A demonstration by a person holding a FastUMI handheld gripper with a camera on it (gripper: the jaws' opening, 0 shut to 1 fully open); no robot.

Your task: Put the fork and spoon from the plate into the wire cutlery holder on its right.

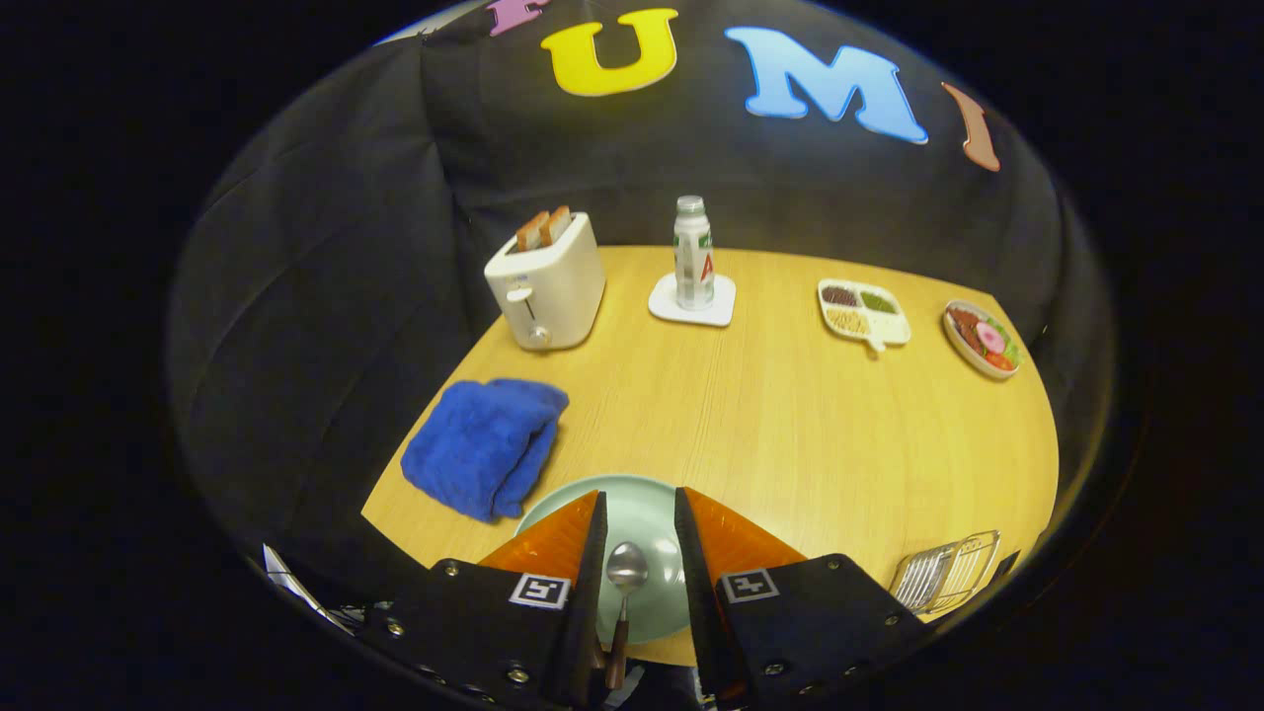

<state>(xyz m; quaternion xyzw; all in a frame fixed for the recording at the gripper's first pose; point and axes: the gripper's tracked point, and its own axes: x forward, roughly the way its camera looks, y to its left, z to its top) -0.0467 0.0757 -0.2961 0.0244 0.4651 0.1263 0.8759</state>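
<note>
The tool (637, 513) was seen held over the near edge of the wooden worktop (790, 415), its two fingers spread apart with a clear gap between them and nothing clamped. Between the fingers, a spoon (625, 583) was seen lying on a pale green plate (642, 513), its bowl pointing towards twelve o'clock and its dark handle running back towards six o'clock, under the tool's body. Neither finger was seen touching the spoon. The fork could not be made out. The wire cutlery holder (946, 573) was found at about four o'clock from the plate, near the worktop's edge and well apart from the fingers.

A folded blue cloth (484, 444) was placed at ten o'clock from the plate, just beside its rim. Beyond the fingers, at eleven o'clock, a white toaster (548, 281) with two slices standing in it was seen; at twelve o'clock a bottle (693, 252) stood upright on a white coaster (691, 301). At about one to two o'clock, a divided dish (864, 311) of grains and a plate of food (981, 339) were set side by side near the far edge.
</note>
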